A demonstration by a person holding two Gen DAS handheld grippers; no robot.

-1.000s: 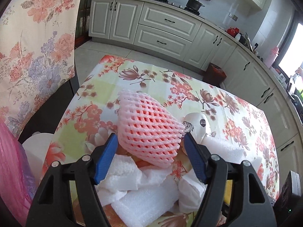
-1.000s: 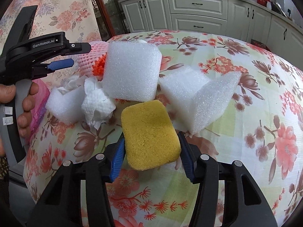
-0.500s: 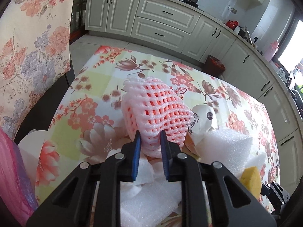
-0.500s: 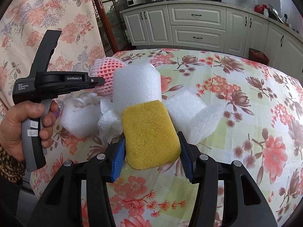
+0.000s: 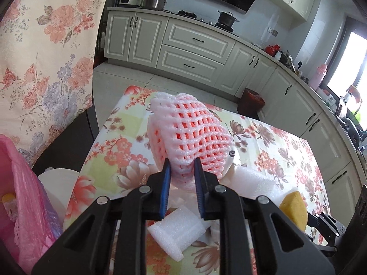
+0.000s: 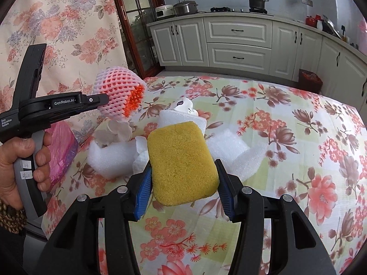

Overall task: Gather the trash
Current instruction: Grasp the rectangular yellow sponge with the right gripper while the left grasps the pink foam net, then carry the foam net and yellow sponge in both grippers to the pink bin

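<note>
With both loads lifted off the floral tabletop (image 6: 286, 160) for binning, left hand-held gripper (image 5: 181, 174) pinches the pink foam fruit net (image 5: 190, 135) nearly closed, while right hand-held gripper (image 6: 183, 181) clamps the yellow rectangular sponge (image 6: 181, 162) wide.

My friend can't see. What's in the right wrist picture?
The right tongs hold a yellow sponge above a flowery tablecloth. At left, the left tongs grip a pink foam net over white foam scraps.

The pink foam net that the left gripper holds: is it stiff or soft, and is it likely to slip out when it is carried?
The pink foam fruit net is probably soft: it pinches narrow between the left gripper fingers. It looks light, since it stands up above the fingers without drooping. A slip seems unlikely, because the open mesh is squeezed tight; yet only its lower edge is gripped, so a quick swing might loosen it.
</note>
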